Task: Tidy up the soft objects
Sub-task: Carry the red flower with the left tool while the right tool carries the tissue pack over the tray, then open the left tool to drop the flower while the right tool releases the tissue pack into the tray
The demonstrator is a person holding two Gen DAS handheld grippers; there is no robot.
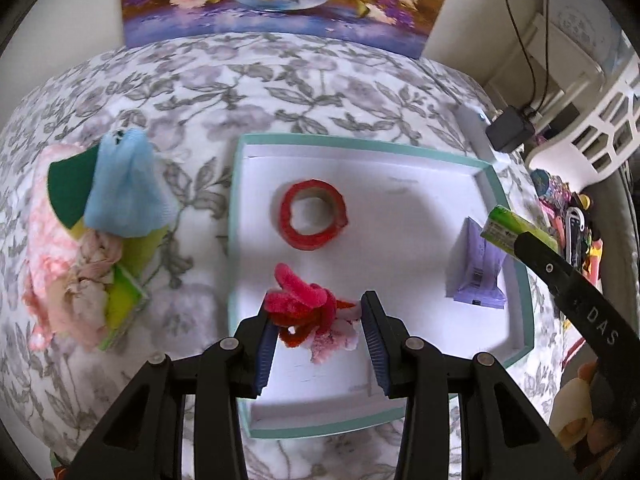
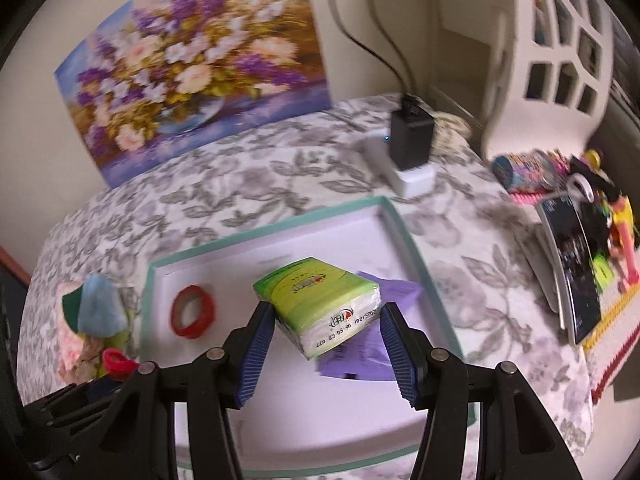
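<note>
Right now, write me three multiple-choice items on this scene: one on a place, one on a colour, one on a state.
1. Where does the tape roll lie?
A. in the tray
B. on the cloth
C. in the basket

2. What colour is the pack in the right gripper?
A. purple
B. green
C. red

3. How do the left gripper's jaws stand?
A. shut flat, empty
B. apart, around the scrunchies
C. out of view

Key: 1 A, the roll sits on the tray's white floor. 2 B, its wrapper is green. 3 B, a gap shows either side of the bundle.
</note>
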